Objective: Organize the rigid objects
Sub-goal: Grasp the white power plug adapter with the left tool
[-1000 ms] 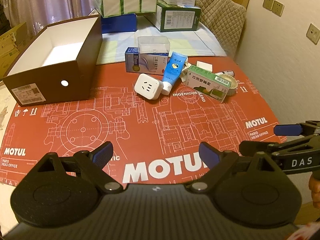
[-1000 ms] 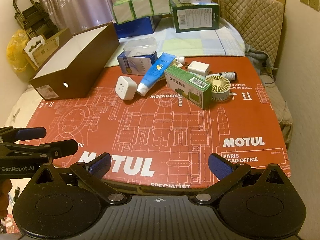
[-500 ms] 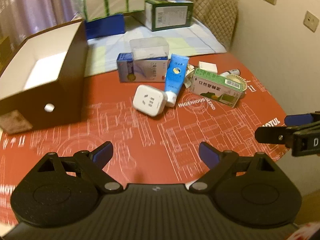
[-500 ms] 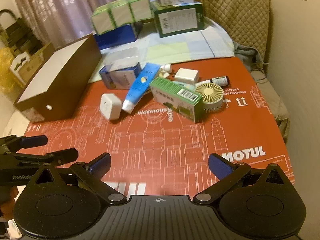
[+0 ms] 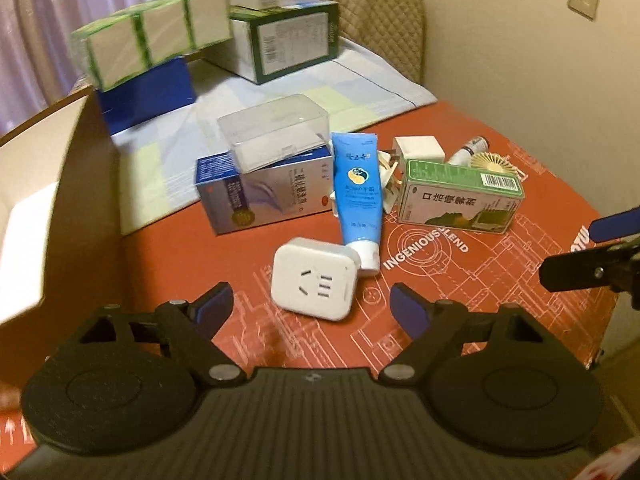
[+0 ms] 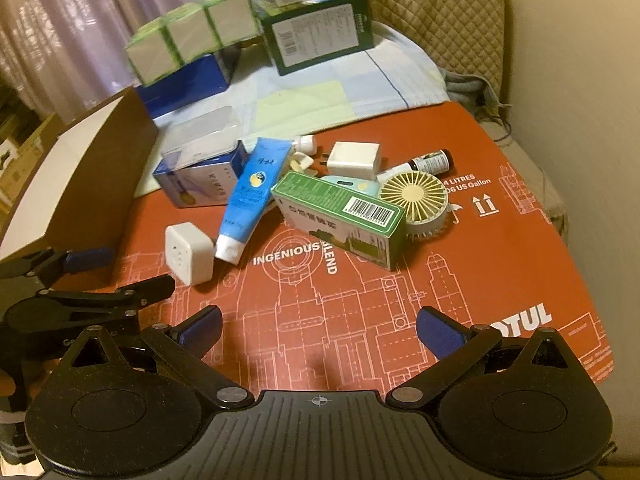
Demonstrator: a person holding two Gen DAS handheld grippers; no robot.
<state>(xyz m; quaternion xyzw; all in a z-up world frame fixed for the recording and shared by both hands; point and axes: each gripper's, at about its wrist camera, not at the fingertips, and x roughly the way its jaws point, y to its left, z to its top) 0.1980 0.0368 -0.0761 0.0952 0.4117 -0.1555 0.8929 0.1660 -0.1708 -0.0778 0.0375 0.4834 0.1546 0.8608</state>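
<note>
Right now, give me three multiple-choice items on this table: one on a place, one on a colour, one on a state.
1. Where does the clear plastic case sit?
A. on the blue box
B. inside the brown box
C. on the fan

2. What colour is the tube?
A. green
B. blue
C. red

3. What is between the left gripper's fingers?
A. the tube
B. the green carton
C. nothing gripped

Key: 1 A, the case rests on the box top. 2 B, blue body, white cap. 3 C, the closing jaws stand apart short of the white socket adapter.
</note>
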